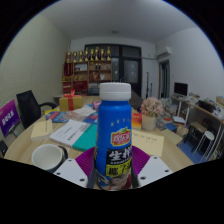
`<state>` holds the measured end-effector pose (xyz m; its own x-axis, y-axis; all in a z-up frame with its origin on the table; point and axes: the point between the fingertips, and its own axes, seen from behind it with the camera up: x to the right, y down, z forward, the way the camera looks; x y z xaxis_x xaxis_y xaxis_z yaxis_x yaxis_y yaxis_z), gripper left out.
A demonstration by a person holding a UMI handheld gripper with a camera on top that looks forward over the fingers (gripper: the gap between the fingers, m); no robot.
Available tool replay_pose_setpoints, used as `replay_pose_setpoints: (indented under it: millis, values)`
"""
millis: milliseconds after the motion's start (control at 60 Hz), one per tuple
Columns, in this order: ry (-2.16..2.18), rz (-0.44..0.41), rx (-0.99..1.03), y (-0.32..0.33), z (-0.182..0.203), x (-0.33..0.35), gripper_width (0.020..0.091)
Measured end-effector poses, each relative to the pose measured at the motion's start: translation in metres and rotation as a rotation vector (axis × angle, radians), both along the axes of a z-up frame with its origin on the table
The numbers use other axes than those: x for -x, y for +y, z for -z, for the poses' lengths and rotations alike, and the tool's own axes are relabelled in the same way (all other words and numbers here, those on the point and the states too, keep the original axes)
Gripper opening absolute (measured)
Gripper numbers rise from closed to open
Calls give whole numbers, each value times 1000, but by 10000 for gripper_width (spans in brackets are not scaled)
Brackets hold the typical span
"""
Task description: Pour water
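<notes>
Right up close, the bottle (114,135) fills the middle of the view: blue plastic, white screw cap on top, a red-and-white label with large characters. It stands upright between the jaws of the gripper (113,172), and both purple pads (140,160) sit tight against its lower sides, so the jaws are clamped on it. The cap is on.

Just to the left, low beside the fingers, there's a white cup (47,157), open mouth up, standing on the bench (168,150) and apart from the bottle. Nothing lies between bottle and cup.

Further out the wooden bench is crowded: a teal book (82,135) and white papers (68,131) behind the cup, a yellow box (71,102) further back, a small bunch of flowers (152,106) to the right of the bottle.

A black office chair (29,106) stands at the left of the bench. Beyond it all, a shelf unit (88,72) with red and gold items stands against the far wall, with dark windows (128,62) beside it and a white ceiling above.
</notes>
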<state>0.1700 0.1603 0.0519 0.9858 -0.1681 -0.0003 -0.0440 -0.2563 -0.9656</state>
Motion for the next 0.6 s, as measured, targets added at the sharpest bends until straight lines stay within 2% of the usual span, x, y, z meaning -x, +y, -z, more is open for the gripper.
replay_pose_setpoints:
  millis: [33,200,217,300,333,383,417,517,600]
  values:
    - [6,-2,28,-3,12,4,508]
    - [5,19,-20,3,-1,12,508]
    - [5,22,-21,4,0,12,558]
    - [3,21,-2,1,-1,14,640]
    - [19,25,23,-2,4,14,697]
    - [55,26,55,-11,5,16,819]
    - [70,32,59,-19,3,17,853]
    - [76,66,51,-42,0,4,834]
    - [80,90,65,-67,-12,25,836]
